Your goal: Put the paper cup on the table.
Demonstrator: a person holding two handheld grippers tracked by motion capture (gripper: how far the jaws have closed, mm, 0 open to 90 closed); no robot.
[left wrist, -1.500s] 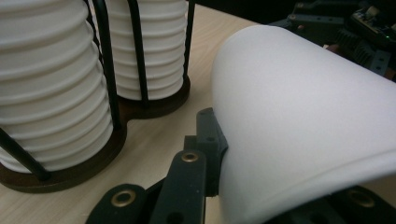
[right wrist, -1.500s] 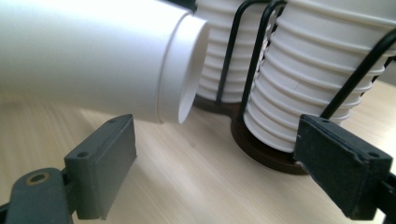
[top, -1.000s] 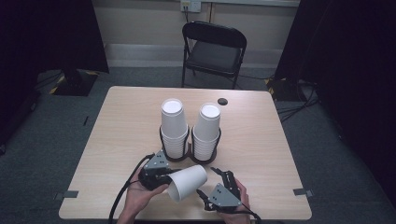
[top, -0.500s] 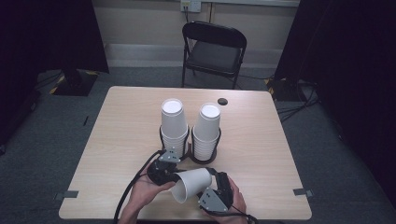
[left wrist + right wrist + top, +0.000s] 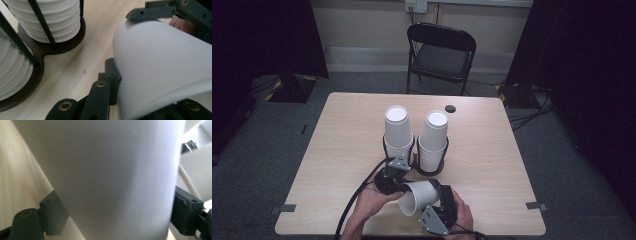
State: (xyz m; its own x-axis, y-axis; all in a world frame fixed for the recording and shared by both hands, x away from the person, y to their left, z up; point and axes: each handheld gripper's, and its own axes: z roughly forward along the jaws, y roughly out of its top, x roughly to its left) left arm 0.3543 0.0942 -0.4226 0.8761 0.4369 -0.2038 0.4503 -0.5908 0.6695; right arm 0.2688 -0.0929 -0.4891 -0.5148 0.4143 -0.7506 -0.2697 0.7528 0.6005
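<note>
A white paper cup lies on its side just above the table's front edge, mouth toward the lower left. My left gripper is shut on its rim end; in the left gripper view one jaw presses the cup at its side. My right gripper is shut on the cup from the right, and in the right gripper view the cup wall sits between both jaws. Two upside-down stacks of white cups stand in a black wire holder just behind.
The wooden table has bare room left and right of the holder. A small dark disc lies near the far edge. A black folding chair stands beyond the table. A cable trails from the left gripper.
The right gripper has moved left and closed around the cup that the left gripper held. Both hands and the cup have drifted slightly toward the front edge.
</note>
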